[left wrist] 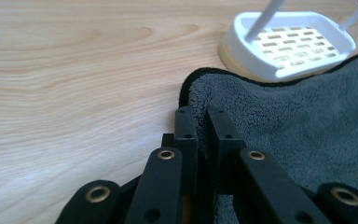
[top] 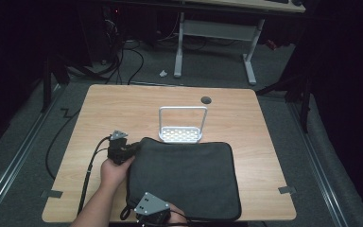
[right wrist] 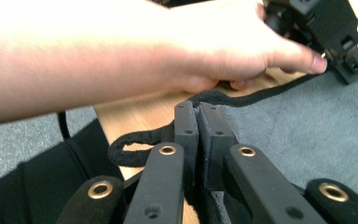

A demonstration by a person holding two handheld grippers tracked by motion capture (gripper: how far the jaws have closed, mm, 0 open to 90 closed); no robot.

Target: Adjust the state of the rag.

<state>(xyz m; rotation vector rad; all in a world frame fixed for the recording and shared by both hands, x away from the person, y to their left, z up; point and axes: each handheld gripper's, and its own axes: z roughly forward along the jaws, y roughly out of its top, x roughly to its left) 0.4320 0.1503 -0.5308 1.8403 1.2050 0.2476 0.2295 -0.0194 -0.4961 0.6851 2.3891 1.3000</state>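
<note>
Writing: we can read no words or brand on anything.
Cloths: one grey cloth [top: 184,177] with a black edge, flat on the near half of the desk [top: 123,109].
Racks: one white rack [top: 181,126] with slots, touching the cloth's far edge.
Left gripper [top: 134,147]: our fingers [left wrist: 186,140] are closed on the cloth's far left corner.
Right gripper [right wrist: 198,122]: our fingers [right wrist: 213,135] are closed on the cloth's near left edge.
Hands: we see one hand [top: 113,171] on the left gripper.
</note>
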